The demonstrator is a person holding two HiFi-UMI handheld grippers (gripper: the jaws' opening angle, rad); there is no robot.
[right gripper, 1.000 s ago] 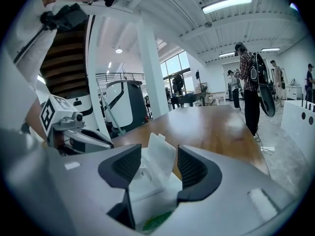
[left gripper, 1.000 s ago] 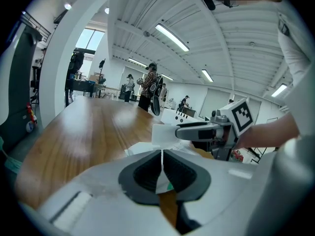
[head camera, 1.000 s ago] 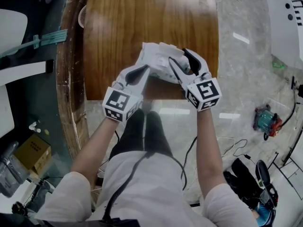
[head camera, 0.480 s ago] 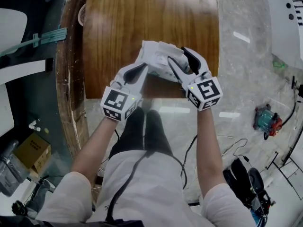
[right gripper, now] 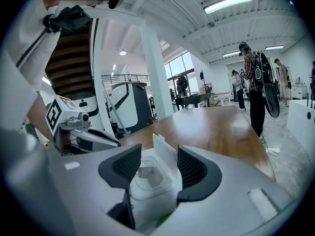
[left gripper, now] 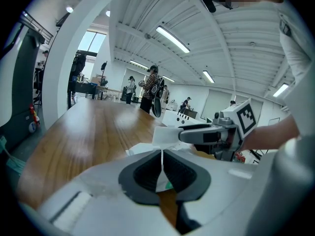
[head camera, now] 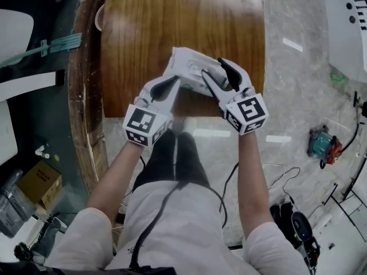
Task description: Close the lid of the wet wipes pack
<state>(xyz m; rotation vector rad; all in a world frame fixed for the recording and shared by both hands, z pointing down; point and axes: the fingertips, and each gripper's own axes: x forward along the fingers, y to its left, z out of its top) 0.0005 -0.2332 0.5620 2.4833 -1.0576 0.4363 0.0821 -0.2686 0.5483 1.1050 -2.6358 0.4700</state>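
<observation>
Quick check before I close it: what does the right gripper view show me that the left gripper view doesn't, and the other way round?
Only the right gripper view: the lid standing open between the spread fingers of the right gripper, with the round dispensing opening beside it.

Only the left gripper view: the left gripper shut on a thin edge of the wet wipes pack.

Both: the wooden table, and the opposite gripper across the pack.
</observation>
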